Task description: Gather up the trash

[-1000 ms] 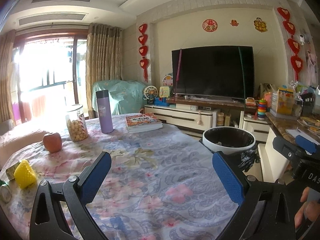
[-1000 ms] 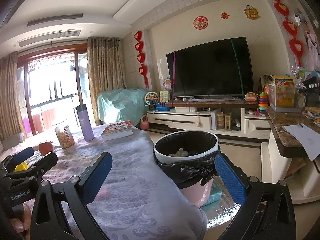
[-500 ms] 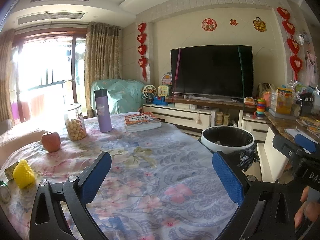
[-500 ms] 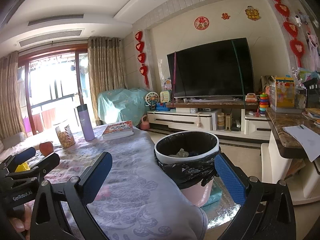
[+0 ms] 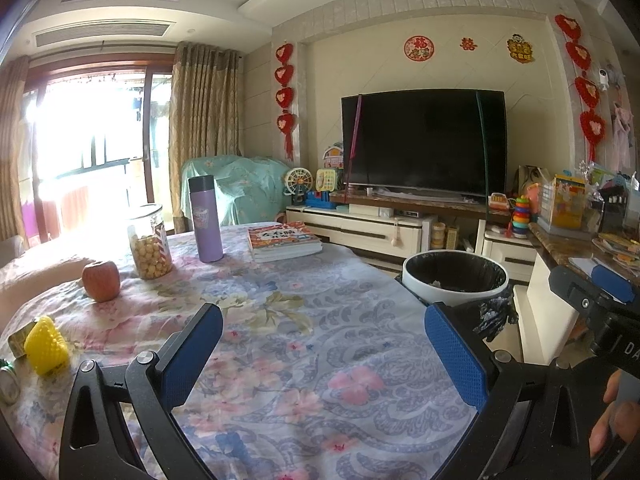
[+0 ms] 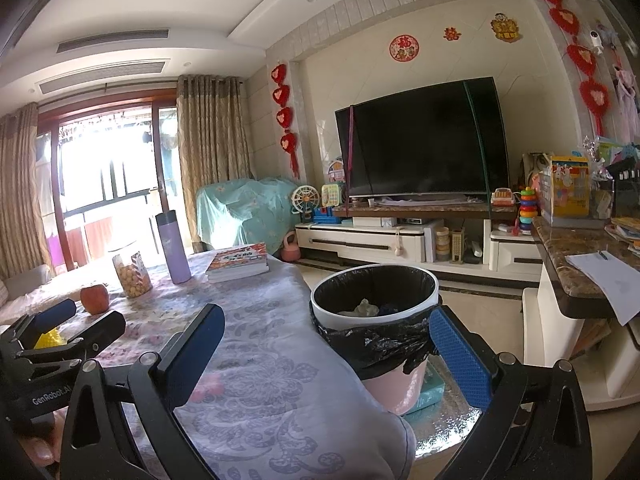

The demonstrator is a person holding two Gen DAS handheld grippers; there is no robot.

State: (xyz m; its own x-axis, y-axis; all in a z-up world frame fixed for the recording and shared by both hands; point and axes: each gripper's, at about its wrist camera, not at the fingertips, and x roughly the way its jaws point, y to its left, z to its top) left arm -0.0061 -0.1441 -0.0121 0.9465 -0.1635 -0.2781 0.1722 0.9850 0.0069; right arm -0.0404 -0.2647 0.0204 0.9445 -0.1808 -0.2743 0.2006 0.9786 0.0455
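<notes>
On the bench (image 5: 320,344), apple (image 5: 101,281), jar (image 5: 149,242) and bottle (image 5: 205,219) stand left of the books (image 5: 283,240) (bin (image 6: 374,322) beside its right edge).

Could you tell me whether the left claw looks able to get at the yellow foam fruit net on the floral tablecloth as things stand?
Probably yes: the left claw is open and empty, and the yellow foam fruit net lies uncovered off to its left, with bare floral tablecloth between them.

**Half-seen at the edges**

At the left edge of the left view, a can (image 5: 7,380) is cut off, label unreadable. A greenish packet (image 5: 18,338) hides behind the yellow lump (image 5: 45,345). The bin (image 6: 374,280) holds crumpled scraps (image 6: 362,309), too dim to identify. The right hand (image 5: 610,416) shows only fingertips at the frame corner.
</notes>
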